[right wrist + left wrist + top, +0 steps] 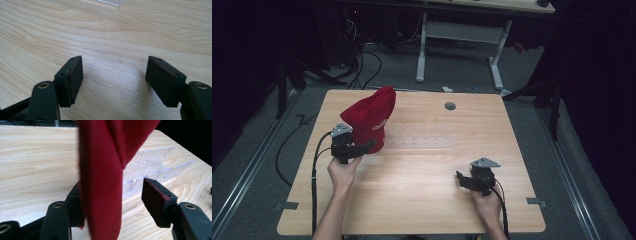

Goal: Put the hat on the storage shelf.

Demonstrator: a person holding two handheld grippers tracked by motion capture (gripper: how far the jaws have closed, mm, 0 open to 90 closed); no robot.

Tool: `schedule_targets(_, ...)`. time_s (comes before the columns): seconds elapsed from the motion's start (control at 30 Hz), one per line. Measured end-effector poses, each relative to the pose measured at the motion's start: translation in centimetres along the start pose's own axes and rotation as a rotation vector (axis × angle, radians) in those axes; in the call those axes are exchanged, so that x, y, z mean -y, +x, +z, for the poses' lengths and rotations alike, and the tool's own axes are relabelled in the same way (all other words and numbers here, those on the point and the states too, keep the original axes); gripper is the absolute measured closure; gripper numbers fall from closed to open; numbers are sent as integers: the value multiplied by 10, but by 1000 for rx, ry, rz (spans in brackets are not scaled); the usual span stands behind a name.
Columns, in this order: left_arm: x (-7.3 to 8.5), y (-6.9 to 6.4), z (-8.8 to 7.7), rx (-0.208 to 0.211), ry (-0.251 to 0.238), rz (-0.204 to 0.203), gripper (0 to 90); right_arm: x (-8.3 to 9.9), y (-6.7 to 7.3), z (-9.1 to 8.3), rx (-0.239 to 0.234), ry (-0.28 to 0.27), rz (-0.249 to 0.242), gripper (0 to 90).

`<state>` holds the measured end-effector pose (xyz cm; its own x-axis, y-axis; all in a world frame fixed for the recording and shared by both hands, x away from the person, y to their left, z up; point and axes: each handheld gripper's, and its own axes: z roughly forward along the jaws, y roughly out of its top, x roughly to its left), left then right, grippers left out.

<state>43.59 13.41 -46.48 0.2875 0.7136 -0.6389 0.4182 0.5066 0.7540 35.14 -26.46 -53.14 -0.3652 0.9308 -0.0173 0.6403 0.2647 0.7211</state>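
I saw the worktop (422, 170) lit from above while the room beyond it sat almost black. Nearest my left camera, the red cap (105, 170) blurred; grain stayed sharp.

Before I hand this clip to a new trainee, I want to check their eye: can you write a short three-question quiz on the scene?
1. True or false: the red cap stands on the wooden table by the left gripper.
2. Multiple choice: between the right gripper pads there is A) cap fabric, B) nothing but bare table, C) a cable.
3. Short answer: in the left gripper view, is the cap's fabric pinched by both pads?

Key: 1 true. 2 B. 3 no; the fabric lies against one pad, while the other pad stands apart from it.
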Motion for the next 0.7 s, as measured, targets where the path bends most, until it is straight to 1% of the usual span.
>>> schedule_targets(0.13,-1,0,-7,2,-10,4,386,0,0,0,0,0,0,305)
schedule_targets(0.27,-4,-1,-15,-3,-10,14,374,0,0,0,0,0,0,305)
schedule_targets(0.4,-6,-5,-22,1,-16,26,368,0,0,0,0,0,0,305)
schedule_targets(0.47,-7,-6,-26,-5,-16,37,366,0,0,0,0,0,0,305)
schedule_targets(0.57,-9,-6,-30,-14,-20,36,365,0,0,0,0,0,0,305)
schedule_targets(0.7,-10,-6,-36,-14,-30,25,365,0,0,0,0,0,0,304)
